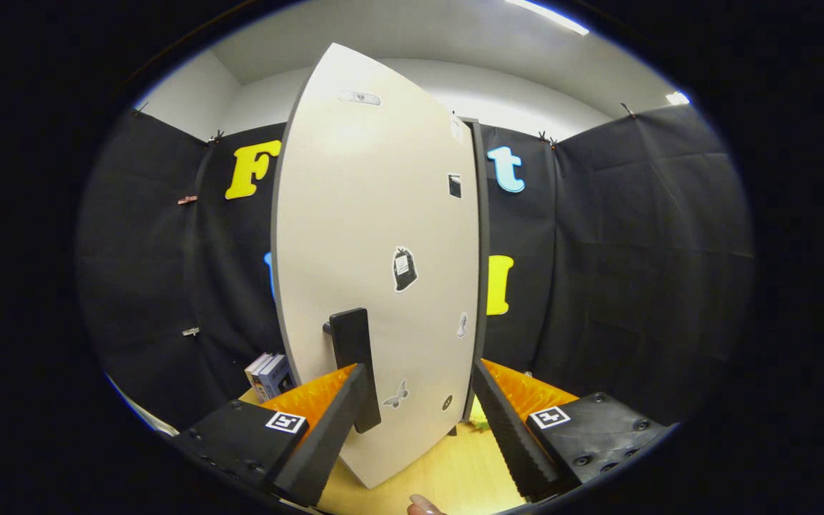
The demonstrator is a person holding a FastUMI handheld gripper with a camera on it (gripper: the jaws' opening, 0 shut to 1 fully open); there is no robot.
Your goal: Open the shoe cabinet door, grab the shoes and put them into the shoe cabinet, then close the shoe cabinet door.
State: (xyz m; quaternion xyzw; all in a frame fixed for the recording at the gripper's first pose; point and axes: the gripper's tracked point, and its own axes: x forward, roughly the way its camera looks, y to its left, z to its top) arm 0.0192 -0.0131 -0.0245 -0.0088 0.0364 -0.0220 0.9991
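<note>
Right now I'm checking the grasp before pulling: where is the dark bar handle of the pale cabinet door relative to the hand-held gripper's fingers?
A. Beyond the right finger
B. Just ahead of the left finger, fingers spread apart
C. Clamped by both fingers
B: the dark bar handle on the pale cabinet door stands right at the left finger's tip, and the hand-held gripper is open.

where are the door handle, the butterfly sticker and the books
door handle [352,357]: gripper view, middle of the upright bar
butterfly sticker [396,395]: gripper view, between its wings
books [270,375]: gripper view, front cover
</note>
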